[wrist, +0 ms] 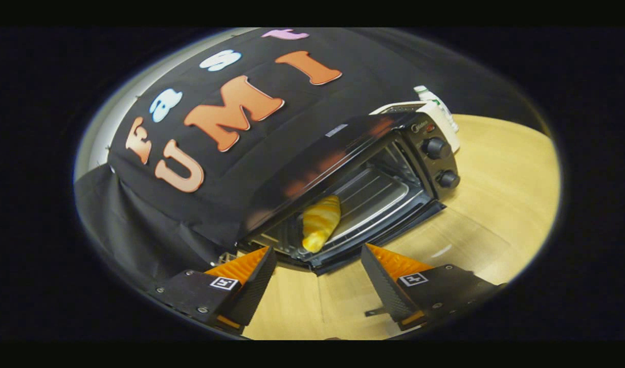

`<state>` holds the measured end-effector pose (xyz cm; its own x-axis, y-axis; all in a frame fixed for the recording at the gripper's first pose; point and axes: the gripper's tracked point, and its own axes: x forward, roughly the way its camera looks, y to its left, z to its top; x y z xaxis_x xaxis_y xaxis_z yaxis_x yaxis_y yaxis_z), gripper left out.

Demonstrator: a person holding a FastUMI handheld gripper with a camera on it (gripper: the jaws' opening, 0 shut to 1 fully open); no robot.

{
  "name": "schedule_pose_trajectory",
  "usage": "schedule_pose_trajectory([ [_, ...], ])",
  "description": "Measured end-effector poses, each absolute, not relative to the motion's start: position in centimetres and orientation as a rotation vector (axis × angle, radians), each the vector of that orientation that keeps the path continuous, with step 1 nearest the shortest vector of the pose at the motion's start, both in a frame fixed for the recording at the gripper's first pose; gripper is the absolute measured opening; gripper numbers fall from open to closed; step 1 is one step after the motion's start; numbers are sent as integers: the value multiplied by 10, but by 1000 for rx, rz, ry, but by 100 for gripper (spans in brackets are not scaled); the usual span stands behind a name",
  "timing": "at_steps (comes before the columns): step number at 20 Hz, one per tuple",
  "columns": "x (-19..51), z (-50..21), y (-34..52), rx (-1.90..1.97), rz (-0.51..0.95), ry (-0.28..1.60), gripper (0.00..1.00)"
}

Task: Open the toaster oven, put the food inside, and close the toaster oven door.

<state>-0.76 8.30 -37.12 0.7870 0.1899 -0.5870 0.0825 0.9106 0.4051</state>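
Golden bread (320, 223) lies on the rack inside the open toaster oven (363, 179), just beyond the empty, spread-open gripper (315, 276), so closing the door (379, 240) likely comes next

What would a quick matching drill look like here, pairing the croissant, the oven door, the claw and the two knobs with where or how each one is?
Things:
1. croissant
2. toaster oven door
3. claw
4. knobs

States or places:
A. open, nothing between the fingers, just short of the door
B. on the oven's front panel, beside the cavity
C. lying on the rack inside the oven
D. folded down, open

Pairs: 1-C, 2-D, 3-A, 4-B
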Motion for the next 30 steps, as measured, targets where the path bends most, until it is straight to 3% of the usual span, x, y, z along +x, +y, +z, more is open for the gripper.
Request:
schedule_pose_trajectory([
  [13, -118, -423, 25, -74, 44, 810, 99],
  [23, -117, -467, 8, -174, 56, 902, 99],
  [30, -109, -458, 10, -71, 63, 911, 99],
])
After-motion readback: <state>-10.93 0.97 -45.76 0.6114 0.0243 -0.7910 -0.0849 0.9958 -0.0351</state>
